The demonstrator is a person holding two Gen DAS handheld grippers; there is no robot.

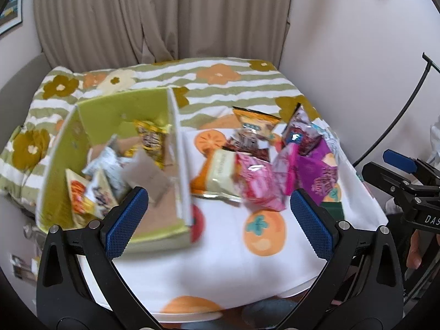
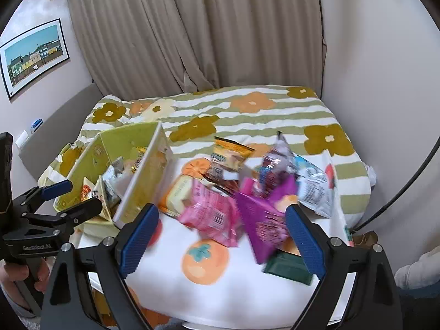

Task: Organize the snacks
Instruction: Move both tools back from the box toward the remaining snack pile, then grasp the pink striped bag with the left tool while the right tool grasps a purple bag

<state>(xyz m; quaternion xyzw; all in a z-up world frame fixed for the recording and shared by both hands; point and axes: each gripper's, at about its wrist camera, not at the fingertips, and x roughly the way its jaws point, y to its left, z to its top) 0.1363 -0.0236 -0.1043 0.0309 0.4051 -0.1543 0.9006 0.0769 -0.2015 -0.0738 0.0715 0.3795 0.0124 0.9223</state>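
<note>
left gripper [image 1: 220, 214]: your jaws wide apart, empty; above green box [image 1: 110, 126]
right gripper [image 2: 220, 236]: jaws wide apart, empty; above snack packets [image 2: 211, 211]
hidden: packet labels motion-blurred, unreadable

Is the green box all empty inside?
No, the green box already holds several snack packets, such as a yellow packet leaning against its wall.

I have bare cloth [image 2: 165, 283] in front of both grippers, clear up to the snack pile [image 2: 233, 206]. The pile blocks the middle and right, packets overlapping with no gaps I can see. The box [image 1: 181, 165] stands just left of it, its wall upright; inside, packets [image 1: 104, 170] crowd the floor. Behind the pile, the blanket [image 2: 247, 115] lies open to the curtain [image 2: 192, 41].
</note>
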